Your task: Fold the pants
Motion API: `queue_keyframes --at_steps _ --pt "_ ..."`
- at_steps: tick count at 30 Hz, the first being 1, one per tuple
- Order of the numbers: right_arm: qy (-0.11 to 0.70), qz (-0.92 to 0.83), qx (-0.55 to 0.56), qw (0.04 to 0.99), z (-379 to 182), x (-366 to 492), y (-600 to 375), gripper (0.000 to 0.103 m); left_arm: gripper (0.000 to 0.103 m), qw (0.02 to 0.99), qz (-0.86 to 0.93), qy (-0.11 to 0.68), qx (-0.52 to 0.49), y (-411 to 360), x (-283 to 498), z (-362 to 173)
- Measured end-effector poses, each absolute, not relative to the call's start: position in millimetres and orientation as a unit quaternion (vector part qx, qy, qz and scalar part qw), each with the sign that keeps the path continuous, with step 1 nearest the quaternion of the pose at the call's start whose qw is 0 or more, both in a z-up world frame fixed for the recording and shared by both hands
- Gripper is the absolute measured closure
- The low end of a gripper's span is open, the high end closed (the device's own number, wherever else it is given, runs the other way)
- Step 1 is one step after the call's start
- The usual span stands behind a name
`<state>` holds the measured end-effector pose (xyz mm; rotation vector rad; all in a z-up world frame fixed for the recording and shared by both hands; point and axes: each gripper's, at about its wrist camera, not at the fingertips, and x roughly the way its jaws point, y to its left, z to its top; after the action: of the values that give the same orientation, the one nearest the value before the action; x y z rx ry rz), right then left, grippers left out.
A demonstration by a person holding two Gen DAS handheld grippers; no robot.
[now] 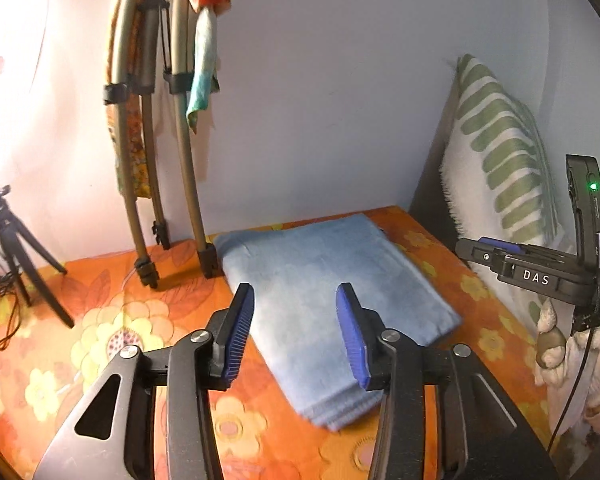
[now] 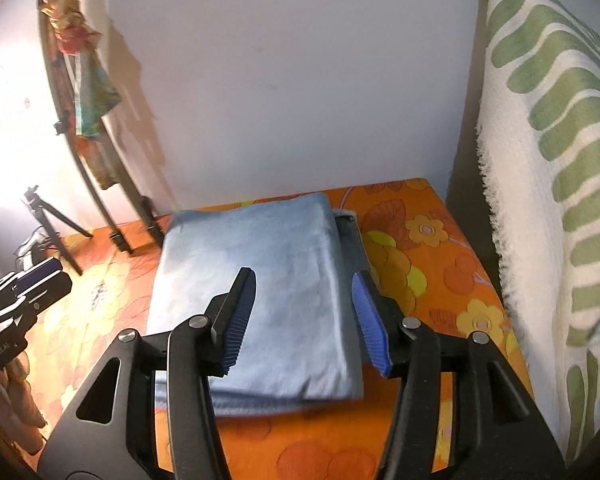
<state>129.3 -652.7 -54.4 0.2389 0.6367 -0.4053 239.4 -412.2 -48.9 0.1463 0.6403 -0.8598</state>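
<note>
- The pants (image 1: pixel 332 288) lie folded in a thick, squarish light-blue stack on the orange flowered bedspread (image 1: pixel 100 320), near the back wall and between the tripod legs (image 1: pixel 148 184) and the striped pillow (image 1: pixel 500 168).
- The left gripper (image 1: pixel 294 332) hangs above the stack, jaws apart, nothing between them.
- The right gripper (image 2: pixel 306 316) is likewise apart and empty over the fabric.
- The cloth looks soft, light and limp; I'd expect layers to slide or sag if lifted by one edge.
- The near edge shows several stacked layers; best taken there, pinching all of them together, one gripper toward each corner.
- By the look of it, folding is nearly done.
</note>
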Motion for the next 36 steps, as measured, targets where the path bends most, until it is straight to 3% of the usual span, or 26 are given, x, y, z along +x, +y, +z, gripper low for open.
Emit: queue_keyframes --at_steps 10,23,26,36 --pt "0.301 -0.189 0.096 0.93 -39 72 -596 0.041 0.045 0.857 -0.422 0.287 0.067 -367 180 -19" --pt "0.28 -0.204 0.093 0.934 -39 0 -524 0.019 0.035 0.849 -0.435 0.296 0.046 -305 121 -10" --pt "0.283 -0.214 0.099 0.93 -45 -16 -510 0.018 0.031 0.847 -0.435 0.304 0.039 -292 113 -14" --pt "0.28 -0.25 0.072 0.924 -58 -48 -475 0.018 0.03 0.844 -0.424 0.324 0.045 -270 91 -38"
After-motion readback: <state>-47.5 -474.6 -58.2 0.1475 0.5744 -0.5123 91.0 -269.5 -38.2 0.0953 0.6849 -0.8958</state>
